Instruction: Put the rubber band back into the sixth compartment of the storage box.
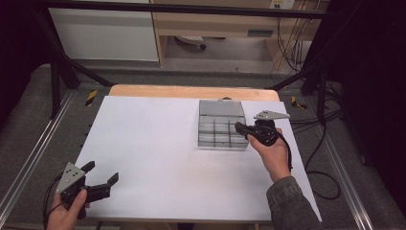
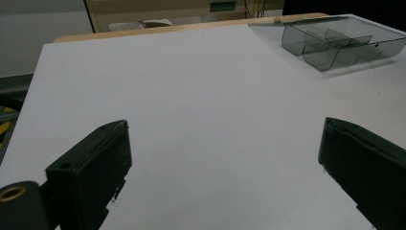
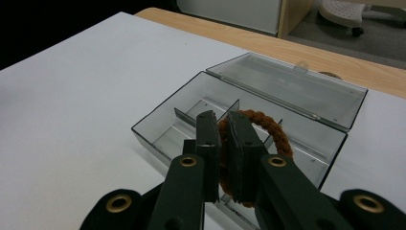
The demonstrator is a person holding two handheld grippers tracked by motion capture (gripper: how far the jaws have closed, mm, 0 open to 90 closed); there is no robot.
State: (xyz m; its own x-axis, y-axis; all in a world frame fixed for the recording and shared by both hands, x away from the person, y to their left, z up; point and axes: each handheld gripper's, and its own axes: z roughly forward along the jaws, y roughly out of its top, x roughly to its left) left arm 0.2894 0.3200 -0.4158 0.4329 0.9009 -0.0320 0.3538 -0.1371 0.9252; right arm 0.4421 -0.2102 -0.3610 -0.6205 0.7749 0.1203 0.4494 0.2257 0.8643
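A clear grey plastic box (image 1: 221,125) with several compartments lies open on the white board, its lid (image 3: 287,86) folded flat behind it. My right gripper (image 3: 220,117) is shut on a brown braided ring (image 3: 270,127), which hangs just above the box's (image 3: 158,134) near compartments. In the high view the right gripper (image 1: 238,127) sits at the box's right edge, held by a hand. My left gripper (image 1: 102,172) rests near the board's front left corner, far from the box. Its jaws stand open (image 2: 225,129) with nothing between them, and the box (image 2: 335,43) appears far off at the upper right.
The white board (image 1: 153,143) covers a wooden table whose far edge (image 1: 191,91) shows behind the box. Black frame poles (image 1: 57,72) stand at both sides. Cables (image 1: 316,143) trail off the right edge. A cabinet (image 1: 215,24) stands beyond the table.
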